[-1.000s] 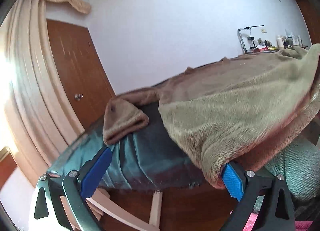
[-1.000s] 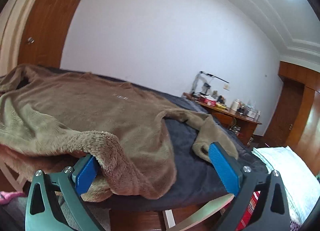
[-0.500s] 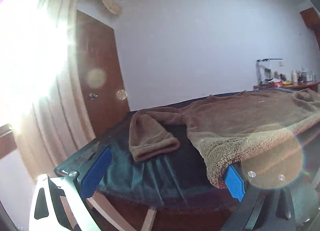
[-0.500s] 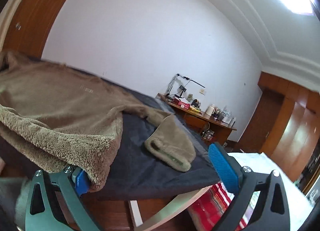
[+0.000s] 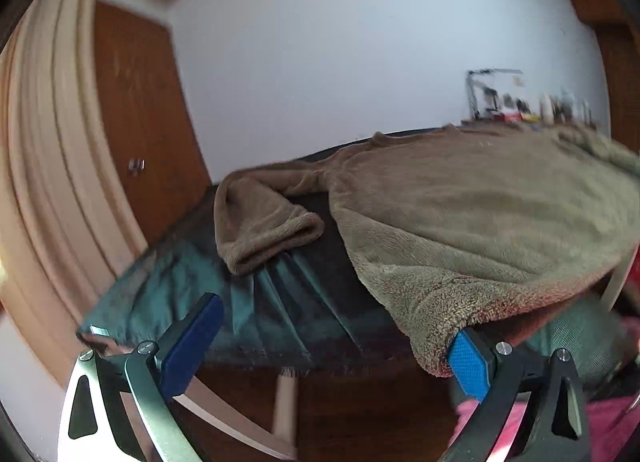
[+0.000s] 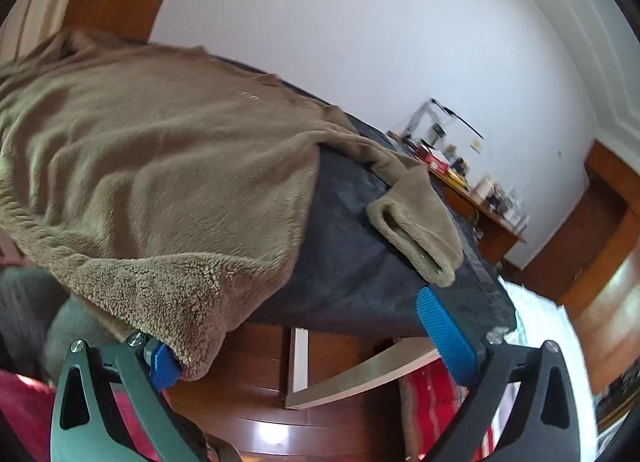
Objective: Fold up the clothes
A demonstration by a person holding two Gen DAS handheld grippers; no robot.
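Fleece sweater (image 5: pixel 480 213) lies spread on the dark-covered surface (image 5: pixel 280 302), its hem hanging over the near edge. Our left gripper (image 5: pixel 332 346) has jaws wide apart, hem corner draped on the right finger. Our right gripper (image 6: pixel 316 338) has jaws wide apart too, hem over the left finger. Sleeve cuffs (image 6: pixel 416 238) lie at frame centre.

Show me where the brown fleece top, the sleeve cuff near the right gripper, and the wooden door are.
Brown fleece top (image 5: pixel 480 213): left wrist view, on its broad body panel.
Sleeve cuff (image 6: pixel 416 238): right wrist view, on the open cuff end.
Wooden door (image 5: pixel 140 109): left wrist view, on its panel above the handle.
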